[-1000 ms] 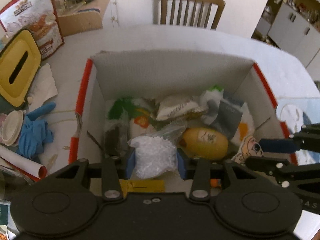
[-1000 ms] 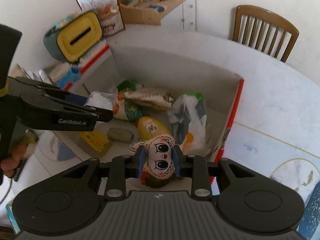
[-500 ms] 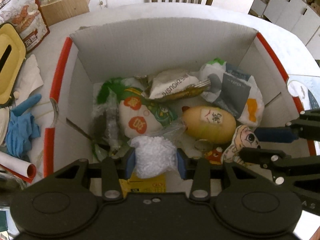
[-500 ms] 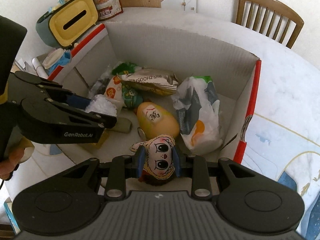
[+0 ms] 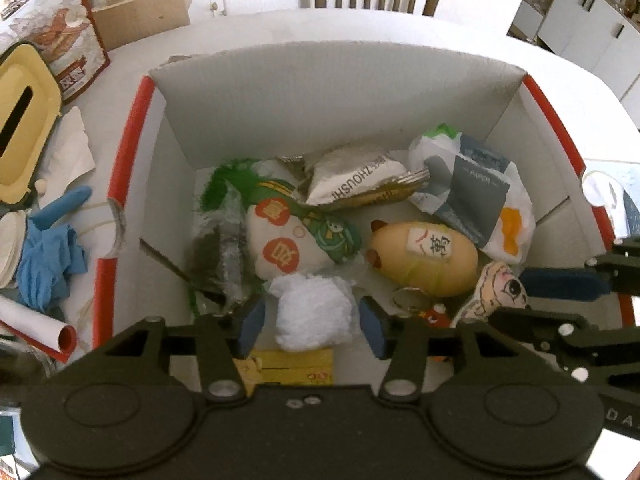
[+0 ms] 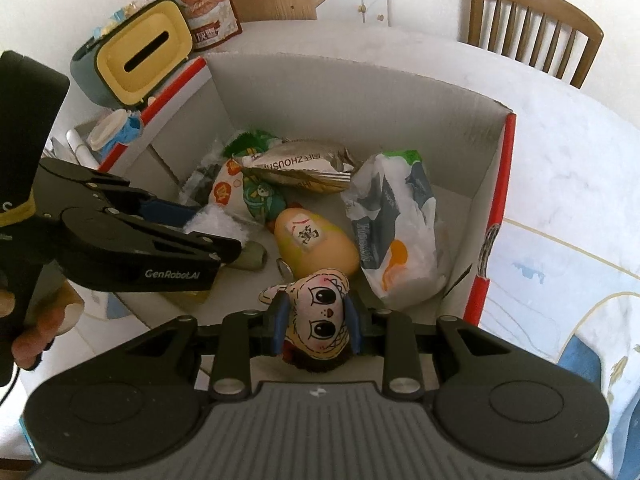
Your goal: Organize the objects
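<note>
A cardboard box (image 5: 320, 92) with red edges holds several packets and toys. My left gripper (image 5: 312, 320) is open inside the box, with a white fluffy bag (image 5: 314, 316) loose between its jaws, gaps on both sides. My right gripper (image 6: 318, 324) is shut on a small cartoon-face plush doll (image 6: 322, 316) and holds it low over the box's near right part; the doll also shows in the left wrist view (image 5: 498, 288). A yellow plush toy (image 5: 426, 258) lies beside it, next to a white paper-tissue pack (image 5: 476, 196).
Left of the box on the table lie a yellow tissue box (image 5: 24, 120), blue gloves (image 5: 50, 256), a paper roll (image 5: 36, 326) and a snack bag (image 5: 52, 36). A wooden chair (image 6: 536, 28) stands behind the table. A yellow card (image 5: 288, 366) lies on the box floor.
My left gripper has opened and let go of the white fluffy bag, which now rests in the box. Both grippers moved lower and further into the box; the right still holds the doll.
</note>
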A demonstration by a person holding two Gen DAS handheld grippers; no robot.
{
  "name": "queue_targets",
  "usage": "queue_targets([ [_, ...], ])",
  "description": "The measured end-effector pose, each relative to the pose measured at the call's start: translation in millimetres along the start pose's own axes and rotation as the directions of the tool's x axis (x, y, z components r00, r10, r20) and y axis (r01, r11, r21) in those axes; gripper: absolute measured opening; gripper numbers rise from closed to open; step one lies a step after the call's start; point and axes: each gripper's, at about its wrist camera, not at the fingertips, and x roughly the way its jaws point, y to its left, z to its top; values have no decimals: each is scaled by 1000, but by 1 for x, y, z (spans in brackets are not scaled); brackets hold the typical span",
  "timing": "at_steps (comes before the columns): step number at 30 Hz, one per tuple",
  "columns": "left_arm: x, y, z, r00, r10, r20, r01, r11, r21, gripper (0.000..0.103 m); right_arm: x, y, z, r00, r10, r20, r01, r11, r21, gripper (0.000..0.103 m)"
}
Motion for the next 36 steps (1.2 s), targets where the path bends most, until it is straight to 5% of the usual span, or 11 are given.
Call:
queue_targets([
  [7, -20, 5, -4, 997, -4, 75, 7, 999, -42, 73, -15, -3, -7, 999, 36, 33, -37, 999, 20, 33],
  [10, -30, 3, -6, 995, -2, 103, 8, 999, -54, 76, -26, -5, -11, 997, 38, 70, -40, 999, 29, 57],
  [18, -68, -2, -15, 974, 15, 225, -8, 999, -32, 87, -66, -6, -24, 982, 28, 189, -30, 1000, 8, 58],
  [31, -126, -17, -45, 910, 34, 414, -33, 999, -9, 102, -125, 2, -59, 919, 20, 393, -7, 999, -34, 74],
  [36, -137, -20, -55, 898, 37, 439, -32, 999, -20, 102, -139, 2, -74, 897, 23, 442, -15, 1000, -22, 83],
])
